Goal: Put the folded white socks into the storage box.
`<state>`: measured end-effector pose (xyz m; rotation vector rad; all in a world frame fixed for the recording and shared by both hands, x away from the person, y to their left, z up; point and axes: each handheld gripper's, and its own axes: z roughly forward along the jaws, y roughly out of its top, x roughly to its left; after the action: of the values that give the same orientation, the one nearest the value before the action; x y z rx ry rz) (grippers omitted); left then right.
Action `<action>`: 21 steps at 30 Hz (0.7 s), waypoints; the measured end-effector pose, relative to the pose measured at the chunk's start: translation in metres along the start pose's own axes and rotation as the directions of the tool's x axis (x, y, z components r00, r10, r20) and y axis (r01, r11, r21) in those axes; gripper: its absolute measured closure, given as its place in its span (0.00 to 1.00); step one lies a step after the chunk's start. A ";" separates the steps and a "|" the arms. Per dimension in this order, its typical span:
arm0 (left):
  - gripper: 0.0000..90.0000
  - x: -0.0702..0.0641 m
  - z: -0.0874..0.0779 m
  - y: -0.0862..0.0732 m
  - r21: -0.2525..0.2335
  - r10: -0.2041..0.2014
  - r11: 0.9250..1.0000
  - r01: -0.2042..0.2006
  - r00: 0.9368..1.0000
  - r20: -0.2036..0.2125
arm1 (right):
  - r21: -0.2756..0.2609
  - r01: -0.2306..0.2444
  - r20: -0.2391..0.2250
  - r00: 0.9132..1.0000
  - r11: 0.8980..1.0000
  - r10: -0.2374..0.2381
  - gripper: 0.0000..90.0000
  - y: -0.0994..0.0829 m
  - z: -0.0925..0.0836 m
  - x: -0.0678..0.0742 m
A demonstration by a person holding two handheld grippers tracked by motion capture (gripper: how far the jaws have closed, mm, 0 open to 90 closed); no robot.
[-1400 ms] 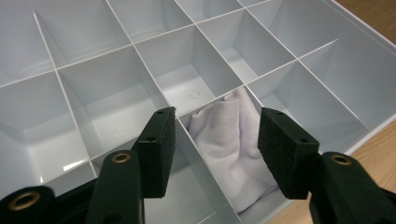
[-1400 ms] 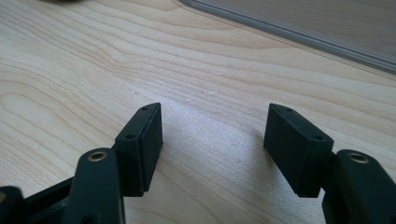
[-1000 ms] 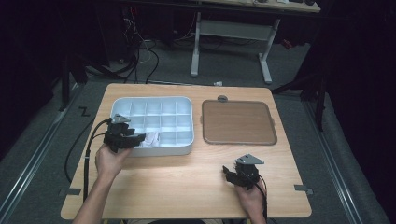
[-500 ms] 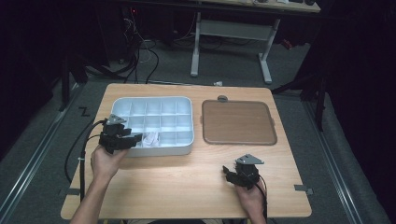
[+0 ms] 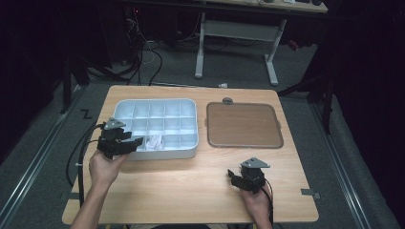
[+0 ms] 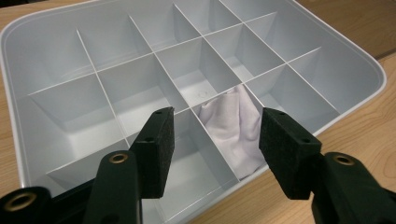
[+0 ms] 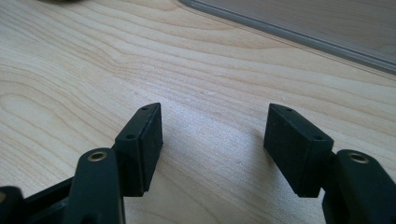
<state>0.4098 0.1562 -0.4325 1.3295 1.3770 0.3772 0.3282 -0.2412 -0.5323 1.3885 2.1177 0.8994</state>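
Note:
A pale grey divided tray (image 5: pixel 157 104) lies at the table's back left. A crumpled white cloth (image 5: pixel 154 141) (image 6: pixel 232 130) sits in one compartment of its front row. My left gripper (image 5: pixel 135 141) (image 6: pixel 215 137) hovers at the tray's near left corner, open, with nothing between its pads; the cloth lies just beyond them. My right gripper (image 5: pixel 235 177) (image 7: pixel 214 140) rests low over bare wood near the table's front right, open and empty.
A brown flat lid (image 5: pixel 243 125) with a grey rim lies right of the tray; its edge (image 7: pixel 299 32) crosses the top of the right gripper view. A small grey disc (image 5: pixel 227 100) sits behind it. Cables trail off the table's left side.
My left gripper has drifted slightly back and left along the tray's near corner. The right gripper has stayed put.

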 end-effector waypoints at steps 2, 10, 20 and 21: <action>0.51 0.000 -0.002 0.001 -0.004 -0.002 1.000 0.002 1.000 0.001 | 0.000 0.000 0.000 1.000 1.000 0.000 0.42 0.000 0.000 0.000; 0.51 -0.002 -0.009 0.002 -0.012 0.002 1.000 -0.002 1.000 0.010 | 0.000 0.000 0.000 1.000 1.000 0.000 0.42 0.000 0.000 0.000; 0.50 0.001 -0.019 0.005 -0.024 -0.023 0.999 0.023 1.000 0.011 | -0.001 0.002 0.000 1.000 1.000 -0.002 0.42 0.000 0.000 0.000; 0.50 0.002 -0.020 0.005 -0.025 -0.024 0.999 0.024 1.000 0.010 | 0.000 0.002 0.000 1.000 1.000 -0.002 0.42 0.000 0.000 0.000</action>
<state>0.3956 0.1683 -0.4232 1.2910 1.3747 0.3703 0.3283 -0.2413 -0.5323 1.3861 2.1185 0.8994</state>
